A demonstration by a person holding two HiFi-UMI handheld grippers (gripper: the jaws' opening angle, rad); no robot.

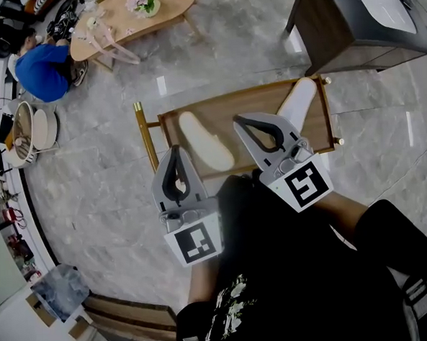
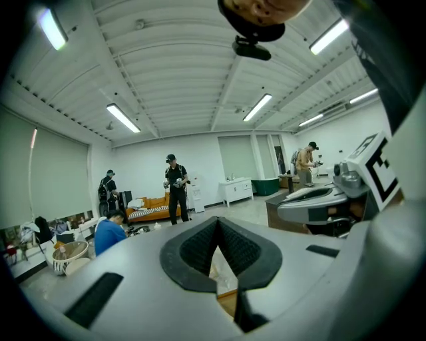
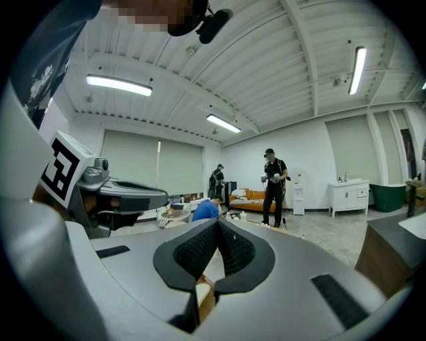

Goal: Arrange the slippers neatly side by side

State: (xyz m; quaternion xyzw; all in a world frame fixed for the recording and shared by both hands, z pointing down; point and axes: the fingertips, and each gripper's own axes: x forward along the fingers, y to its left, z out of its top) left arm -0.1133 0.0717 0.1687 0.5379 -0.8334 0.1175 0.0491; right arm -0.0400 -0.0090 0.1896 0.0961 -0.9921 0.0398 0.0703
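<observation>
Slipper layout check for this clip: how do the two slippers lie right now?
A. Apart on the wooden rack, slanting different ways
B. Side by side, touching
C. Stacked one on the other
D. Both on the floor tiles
A: one slipper lies left of middle on the wooden rack, the other slipper sits near its right end, with bare wood between them, and they slant opposite ways.

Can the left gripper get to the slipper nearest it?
Probably yes: nothing lies between the left gripper and that slipper on the wooden rack, but its jaws are shut and would need opening first.
</observation>
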